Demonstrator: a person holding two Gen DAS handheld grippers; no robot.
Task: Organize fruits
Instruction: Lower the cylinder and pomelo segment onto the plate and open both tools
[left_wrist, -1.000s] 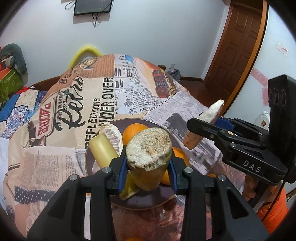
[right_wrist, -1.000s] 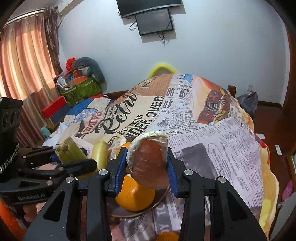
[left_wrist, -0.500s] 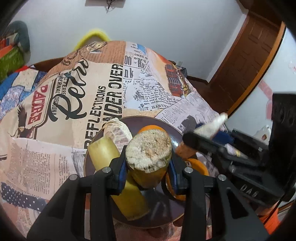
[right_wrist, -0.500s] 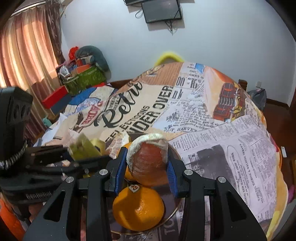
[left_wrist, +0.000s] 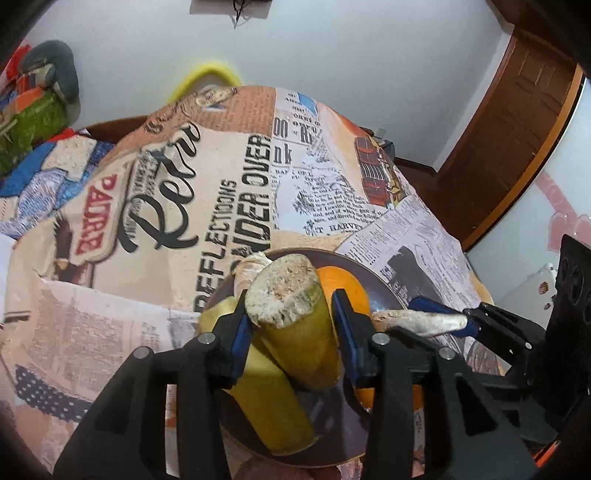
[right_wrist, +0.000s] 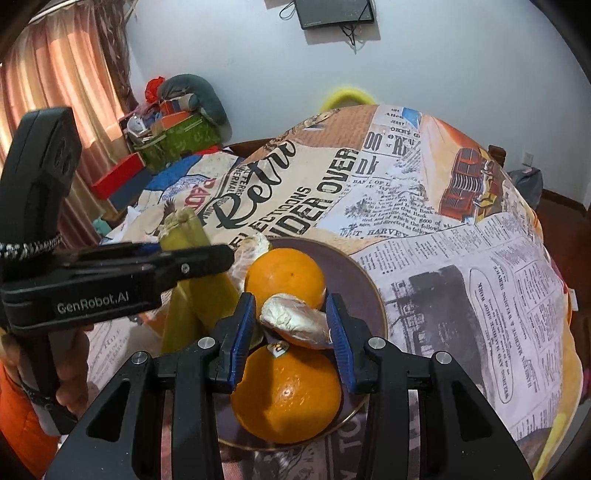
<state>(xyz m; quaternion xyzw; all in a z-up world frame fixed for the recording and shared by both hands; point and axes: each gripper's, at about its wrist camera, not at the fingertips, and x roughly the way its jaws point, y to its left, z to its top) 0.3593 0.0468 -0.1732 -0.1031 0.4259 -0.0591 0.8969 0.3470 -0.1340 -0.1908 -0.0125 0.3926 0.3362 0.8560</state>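
Observation:
A dark round plate (right_wrist: 365, 284) holds two oranges (right_wrist: 286, 277) (right_wrist: 286, 395), a peeled citrus piece (right_wrist: 253, 249) and a yellow-green cane piece (left_wrist: 269, 402). My left gripper (left_wrist: 291, 332) is shut on a second yellow-green cane piece (left_wrist: 295, 332), tilted over the plate. My right gripper (right_wrist: 291, 325) sits over the plate with an orange-brown peeled fruit piece (right_wrist: 295, 319) between its fingers; the left pad stands apart from it. The same piece (left_wrist: 417, 321) shows in the left wrist view.
The plate sits on a table under a newspaper-print cloth (right_wrist: 461, 258). A yellow chair back (right_wrist: 345, 96) stands behind the table. Boxes and bags (right_wrist: 173, 129) pile at the far left. A wooden door (left_wrist: 517, 122) is at the right.
Both grippers have come lower over the plate. The left cane piece has tilted over. The right jaws have widened and the peeled piece now lies lower, on the oranges.

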